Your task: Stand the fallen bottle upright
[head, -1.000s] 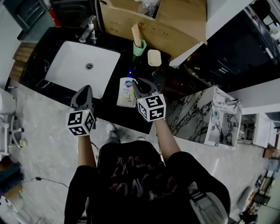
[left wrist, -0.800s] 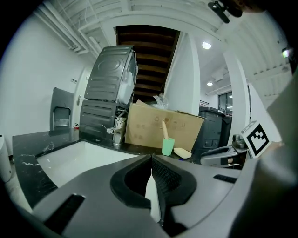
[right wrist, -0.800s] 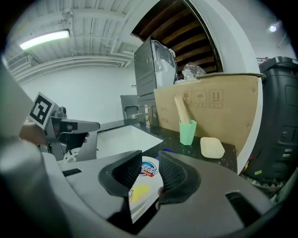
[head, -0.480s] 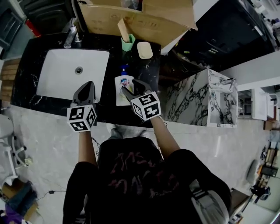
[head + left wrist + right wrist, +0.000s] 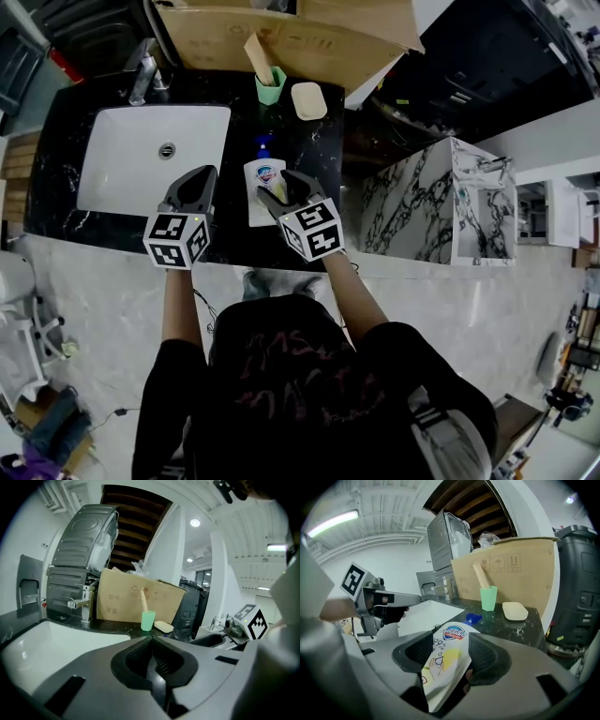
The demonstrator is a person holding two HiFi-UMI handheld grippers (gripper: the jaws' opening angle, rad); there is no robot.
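Observation:
The white soap bottle [image 5: 262,178] with a blue pump [image 5: 263,146] lies flat on the black counter [image 5: 314,159], pump pointing toward the back wall. My right gripper [image 5: 275,192] is at the bottle's bottom end. In the right gripper view its jaws are opening, and the bottle [image 5: 445,660] lies tilted between the two pads without being pinched. My left gripper [image 5: 199,186] hovers over the sink's front right corner, left of the bottle. Its jaws [image 5: 151,641] are shut with nothing in them.
A white sink [image 5: 98,187] with a chrome faucet [image 5: 143,71] fills the counter's left. Behind the bottle stand a green cup [image 5: 270,89] holding a wooden piece and a cream soap bar [image 5: 307,100]. A cardboard box [image 5: 281,33] lines the back. A marble cabinet [image 5: 441,206] stands right.
The right gripper's jaws have spread wide around the bottle's lower end. The left gripper has drifted right, toward the bottle.

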